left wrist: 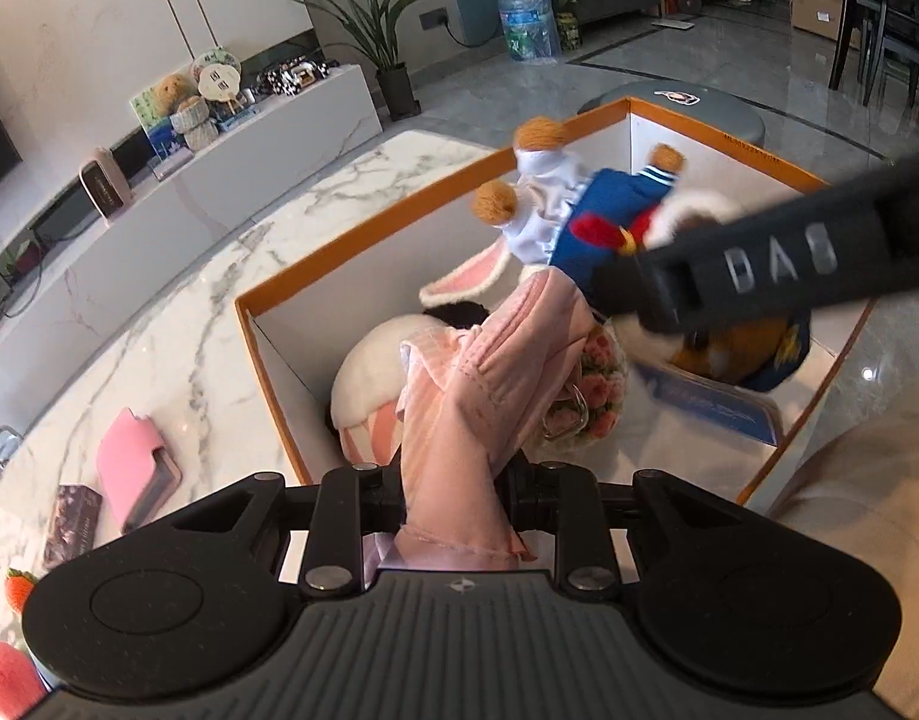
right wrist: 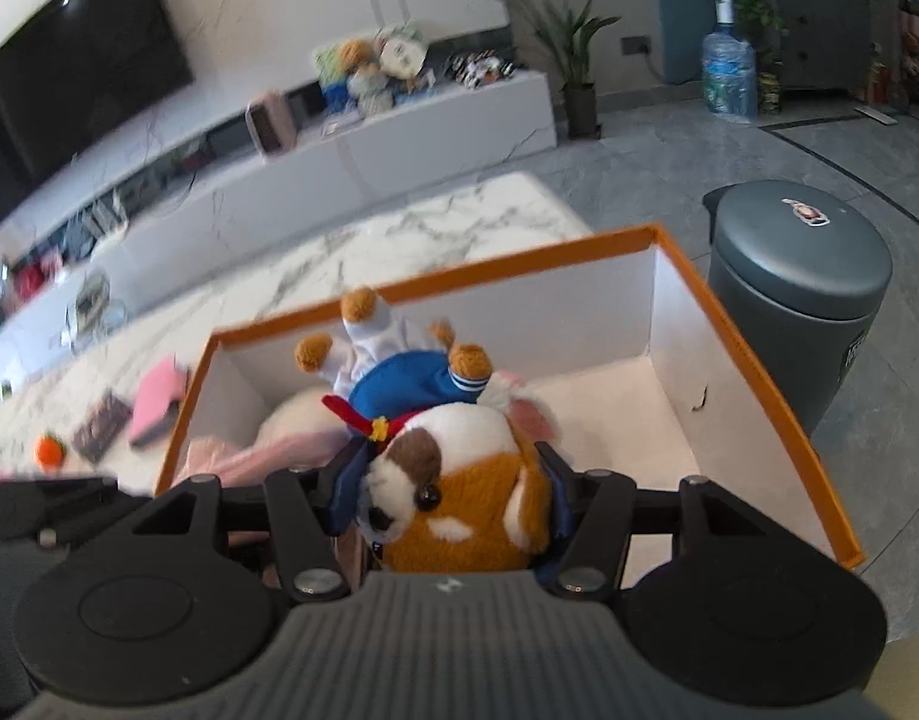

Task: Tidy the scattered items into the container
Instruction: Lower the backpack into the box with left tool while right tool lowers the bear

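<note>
An orange-rimmed white box (left wrist: 261,360) stands on the marble table. My left gripper (left wrist: 453,480) is shut on the pink dress (left wrist: 489,384) of a white bunny plush (left wrist: 369,384), which hangs down into the box; the cloth hides the fingertips. In the right wrist view my right gripper (right wrist: 453,498) is shut on the head of a brown-and-white plush dog (right wrist: 459,480) in a blue sailor suit, held over the box (right wrist: 759,360) with its feet pointing away. In the left wrist view a black finger (left wrist: 759,264) of that gripper crosses in front of the dog (left wrist: 615,210).
On the marble table (left wrist: 189,324) left of the box lie a pink wallet (left wrist: 135,468), a dark flat case (left wrist: 72,525) and a toy strawberry (left wrist: 18,591). A blue-edged card (left wrist: 717,414) lies inside the box. A grey bin (right wrist: 801,276) stands on the floor beyond it.
</note>
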Tool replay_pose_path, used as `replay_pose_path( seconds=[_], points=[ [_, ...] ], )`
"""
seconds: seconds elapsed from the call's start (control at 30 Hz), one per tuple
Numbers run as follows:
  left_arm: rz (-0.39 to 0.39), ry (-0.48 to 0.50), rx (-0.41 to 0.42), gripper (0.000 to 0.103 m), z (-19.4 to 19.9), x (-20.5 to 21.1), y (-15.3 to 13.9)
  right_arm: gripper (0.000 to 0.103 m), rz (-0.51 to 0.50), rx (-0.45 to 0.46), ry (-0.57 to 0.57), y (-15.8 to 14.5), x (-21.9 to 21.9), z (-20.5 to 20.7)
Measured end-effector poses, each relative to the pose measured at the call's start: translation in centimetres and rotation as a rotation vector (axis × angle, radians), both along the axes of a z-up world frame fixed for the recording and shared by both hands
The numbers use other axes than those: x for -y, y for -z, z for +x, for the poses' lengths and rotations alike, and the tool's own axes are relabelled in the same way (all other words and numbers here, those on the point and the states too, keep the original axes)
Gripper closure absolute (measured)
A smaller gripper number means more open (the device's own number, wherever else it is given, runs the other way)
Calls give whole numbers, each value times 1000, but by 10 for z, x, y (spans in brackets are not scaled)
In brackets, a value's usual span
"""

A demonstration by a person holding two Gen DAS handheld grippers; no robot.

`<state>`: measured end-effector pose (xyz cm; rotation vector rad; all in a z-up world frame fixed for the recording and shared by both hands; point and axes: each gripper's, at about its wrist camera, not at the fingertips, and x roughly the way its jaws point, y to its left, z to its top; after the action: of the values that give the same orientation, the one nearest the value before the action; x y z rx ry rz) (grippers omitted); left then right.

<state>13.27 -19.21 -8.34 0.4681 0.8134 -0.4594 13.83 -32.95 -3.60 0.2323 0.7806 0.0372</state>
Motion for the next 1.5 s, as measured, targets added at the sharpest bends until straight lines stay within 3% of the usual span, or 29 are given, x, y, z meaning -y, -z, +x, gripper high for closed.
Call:
replay_pose_path(
  seconds=[0.2,0.47,0.63,0.87,0.93,1.17,1.27,1.33,1.5],
  points=[
    [4,-4,-20,72,1,2,2,43,46,-100,-6,13,2,-2],
    [-14,-22,-31,69,1,-1,2,43,18,-114,-12,15,-4,-5],
    [-18,-39,-8,50,2,-2,-1,43,14,-106,-5,14,-4,-5],
    [-43,-46,5,39,-1,-6,-6,43,12,-106,-2,15,-4,-4],
    [-49,-36,14,23,-3,-7,-9,43,13,-109,1,15,-4,-4],
    [-67,14,34,20,-12,-4,-18,44,-6,-105,-3,14,-6,-4],
    [-114,17,10,37,-11,-11,-23,44,4,-94,4,13,-2,-6],
    [-125,1,4,54,-11,-16,-24,44,20,-91,8,12,2,-7],
    [-188,-16,-44,73,-6,-27,-24,44,6,-67,-64,2,-2,-9]
  ],
)
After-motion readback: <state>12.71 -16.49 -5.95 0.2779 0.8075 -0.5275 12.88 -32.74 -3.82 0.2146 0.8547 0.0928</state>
